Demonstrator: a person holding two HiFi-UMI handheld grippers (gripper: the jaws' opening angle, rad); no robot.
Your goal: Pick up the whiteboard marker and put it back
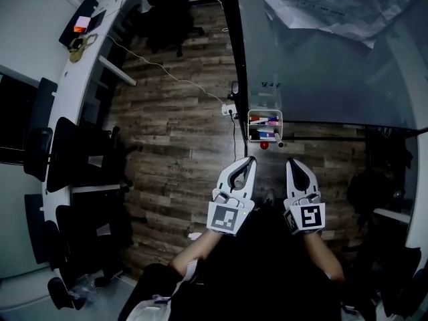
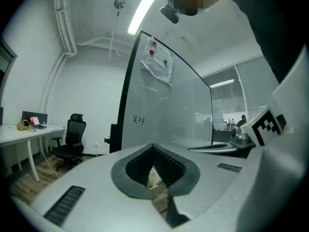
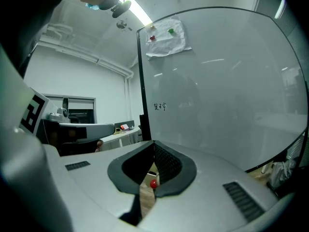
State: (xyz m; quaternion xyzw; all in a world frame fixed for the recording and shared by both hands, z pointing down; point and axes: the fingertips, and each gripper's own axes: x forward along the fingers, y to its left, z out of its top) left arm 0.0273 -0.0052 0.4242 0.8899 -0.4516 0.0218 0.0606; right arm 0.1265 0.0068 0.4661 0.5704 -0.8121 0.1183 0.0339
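A white tray [image 1: 250, 127] hangs at the whiteboard's [image 1: 321, 59] near left corner, with markers [image 1: 266, 121] lying in it. The wood floor [image 1: 180, 146] carries a white cable [image 1: 170, 75] and black chairs [image 1: 73, 152] beside the long table [image 1: 72, 79] at the left.

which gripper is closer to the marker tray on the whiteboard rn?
Left, narrowly. The left gripper sits just below the left corner of the marker tray; the right gripper is below and past its right edge. Both stop short of it, jaws shut.
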